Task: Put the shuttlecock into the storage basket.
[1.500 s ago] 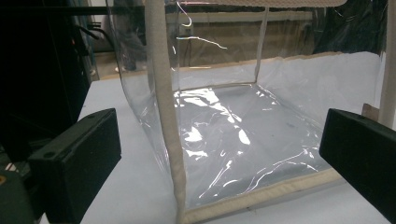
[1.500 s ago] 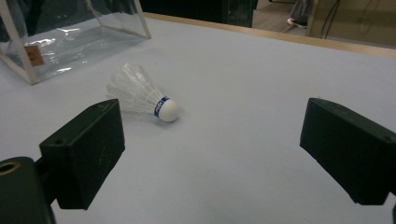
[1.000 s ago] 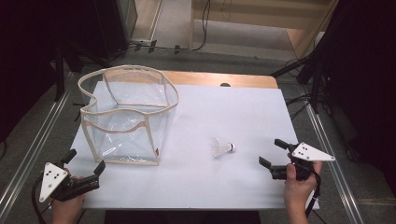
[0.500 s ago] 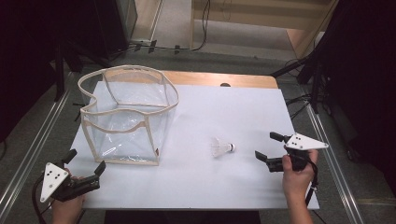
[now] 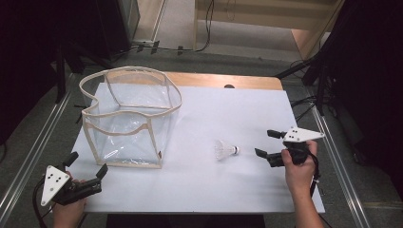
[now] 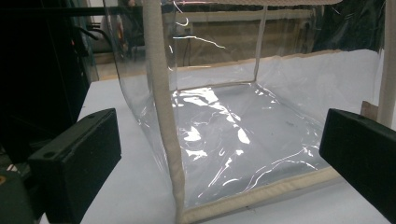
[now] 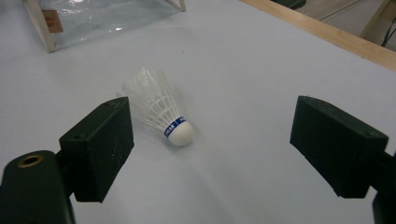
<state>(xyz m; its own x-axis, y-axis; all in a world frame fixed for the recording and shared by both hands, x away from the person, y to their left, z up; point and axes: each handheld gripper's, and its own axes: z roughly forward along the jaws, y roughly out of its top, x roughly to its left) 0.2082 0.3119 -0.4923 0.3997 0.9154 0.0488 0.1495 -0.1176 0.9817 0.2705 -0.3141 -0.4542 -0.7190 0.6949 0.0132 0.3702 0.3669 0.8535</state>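
R gripper [image 5: 264, 143] jaws stood wide apart, shuttlecock [image 5: 225, 149] lying just ahead of them, untouched, cork end toward them. L gripper [image 5: 87, 165] jaws also apart, facing bag [image 5: 128, 118] corner.

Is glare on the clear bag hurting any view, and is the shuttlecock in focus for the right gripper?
Left gripper view: bright glare streaks across the clear bag, its seams still readable; the near black fingers look soft. Right gripper view: the shuttlecock is fairly sharp, blue band visible, feathers slightly washed out against the white table. High view: soft, even light, mild reflections on the bag.
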